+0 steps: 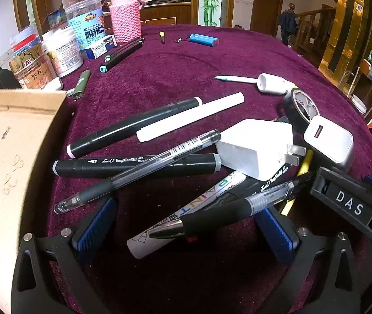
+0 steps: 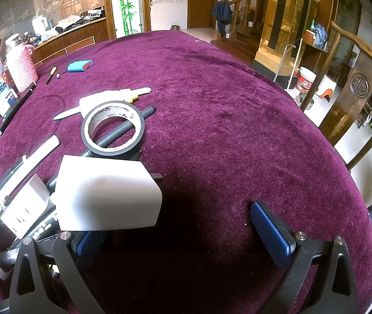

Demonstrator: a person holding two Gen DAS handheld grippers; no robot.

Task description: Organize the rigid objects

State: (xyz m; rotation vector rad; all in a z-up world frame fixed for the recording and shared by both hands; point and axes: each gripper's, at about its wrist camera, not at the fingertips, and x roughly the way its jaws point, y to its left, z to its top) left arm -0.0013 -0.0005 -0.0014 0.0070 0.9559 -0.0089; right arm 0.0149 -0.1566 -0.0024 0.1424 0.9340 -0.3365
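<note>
Black pen (image 1: 212, 218) is straddled by the wide-open left gripper (image 1: 193, 231); right gripper (image 2: 186, 233) is spread, empty; pen should be centred before closing.

Two white chargers (image 1: 256, 146), one tape roll (image 2: 112, 128)

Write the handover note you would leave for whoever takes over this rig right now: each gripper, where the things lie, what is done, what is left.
Left gripper: open, empty, low over the pen pile.
Right gripper: open, empty, beside the white charger.
Markers, gel pens and a second charger lie jumbled on the purple cloth; black tape roll rests over a dark pen.
Cardboard box sits left; nothing visibly sorted.
Left: everything still to organize.
</note>
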